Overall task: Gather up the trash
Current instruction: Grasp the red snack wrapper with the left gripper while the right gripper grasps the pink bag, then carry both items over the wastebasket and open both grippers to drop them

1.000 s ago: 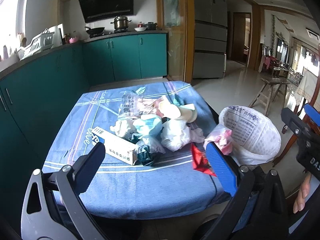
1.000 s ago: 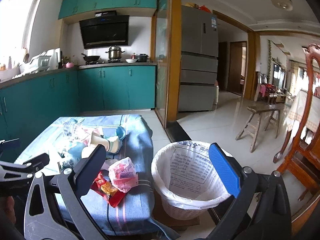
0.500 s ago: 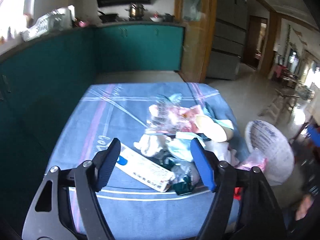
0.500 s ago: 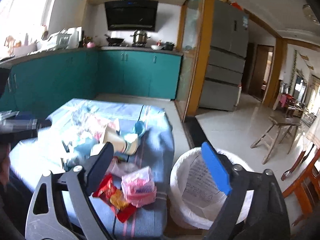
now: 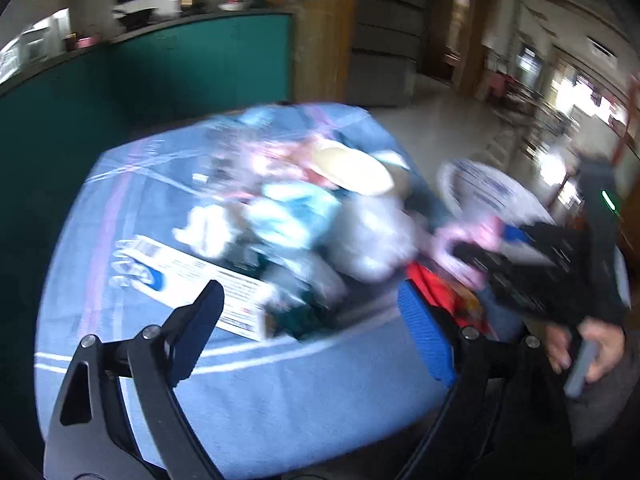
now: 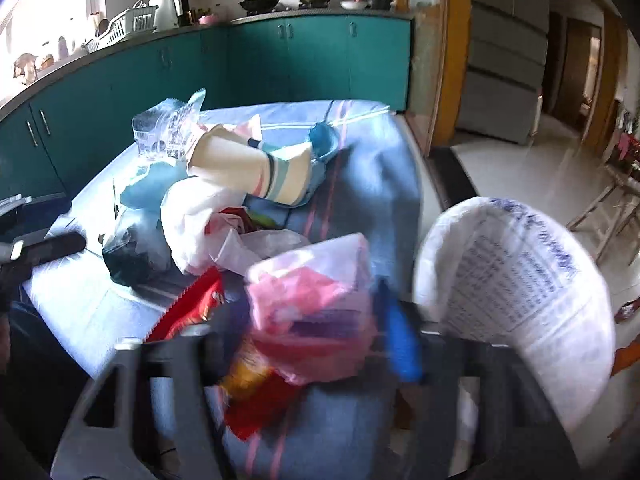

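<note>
Two closing right claw (image 6: 308,344) fingers astride pink bag (image 6: 316,312), its orientation unclear.

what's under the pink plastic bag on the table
A red snack wrapper pokes out from under the pink plastic bag, lying on the blue tablecloth. How far the wrapper runs beneath, and anything else there, is covered.

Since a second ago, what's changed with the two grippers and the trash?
The right gripper dropped to the pink bag, jaws closing around it. The left gripper came down toward the white box, jaws reopening, nothing between them. Trash pile and bin stayed put.
</note>
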Motion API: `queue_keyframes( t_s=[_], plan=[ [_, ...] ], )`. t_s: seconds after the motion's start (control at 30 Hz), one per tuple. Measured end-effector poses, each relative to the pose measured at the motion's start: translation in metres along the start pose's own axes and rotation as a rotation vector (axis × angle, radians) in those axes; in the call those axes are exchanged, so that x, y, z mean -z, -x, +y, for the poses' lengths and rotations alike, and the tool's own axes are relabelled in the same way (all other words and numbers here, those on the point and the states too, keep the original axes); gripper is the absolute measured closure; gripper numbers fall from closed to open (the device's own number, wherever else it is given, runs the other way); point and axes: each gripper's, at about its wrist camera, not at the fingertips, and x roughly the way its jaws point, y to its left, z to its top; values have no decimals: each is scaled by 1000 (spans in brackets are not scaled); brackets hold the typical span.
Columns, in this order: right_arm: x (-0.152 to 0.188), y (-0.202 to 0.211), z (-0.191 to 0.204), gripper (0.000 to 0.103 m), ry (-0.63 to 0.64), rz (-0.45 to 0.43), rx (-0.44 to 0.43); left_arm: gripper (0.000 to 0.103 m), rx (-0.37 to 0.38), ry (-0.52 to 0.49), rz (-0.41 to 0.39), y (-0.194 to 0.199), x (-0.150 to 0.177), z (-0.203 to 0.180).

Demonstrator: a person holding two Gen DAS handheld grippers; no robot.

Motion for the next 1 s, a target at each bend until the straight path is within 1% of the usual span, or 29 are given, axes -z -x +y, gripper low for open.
queue_keyframes(
  t_s=[0.07,0.1,0.13,0.17,0.2,0.3,0.33,0.4,0.47,0.53,0.6,0.67,0.73,0.8,0.83,0.87,0.93,1.0],
  plan=[
    [-3,-2,3,51,7,-17,-6,15,65,-66,12,-3,6,-20],
    [-3,-2,4,52,7,-22,-13,16,85,-91,18,-4,8,-28],
    [-3,-1,4,52,6,-28,-16,18,106,-120,28,-7,10,-39],
    [-3,0,3,52,3,-36,-17,25,119,-138,44,-10,12,-48],
    [-3,2,1,52,-5,-43,-16,28,137,-147,62,-15,13,-55],
    [-4,7,-13,52,-51,-71,-24,29,187,-136,110,-26,12,-67],
    [-4,10,-18,52,-64,-79,-18,29,192,-132,122,-30,12,-69],
    [-5,17,-29,52,-91,-103,10,29,175,-125,145,-39,11,-76],
    [-5,24,-42,52,-127,-131,56,29,168,-109,174,-51,8,-78],
    [-4,27,-54,52,-157,-142,79,29,192,-75,207,-63,5,-80],
    [-1,26,-64,52,-183,-139,88,28,208,-33,243,-73,-1,-78],
    [3,23,-74,52,-210,-127,97,28,219,-7,263,-81,-2,-81],
    [5,20,-81,52,-234,-115,101,28,207,2,268,-90,-4,-88],
    [7,21,-86,52,-244,-113,120,28,173,-6,265,-96,-5,-95],
    [8,22,-88,52,-245,-114,131,32,159,-14,264,-92,-3,-98],
    [9,23,-89,52,-246,-115,138,44,150,-19,263,-97,-2,-102],
    [10,24,-92,52,-250,-119,144,44,147,-18,247,-96,-1,-104],
    [11,26,-95,52,-252,-125,165,47,158,-3,239,-97,-2,-105]
  ],
)
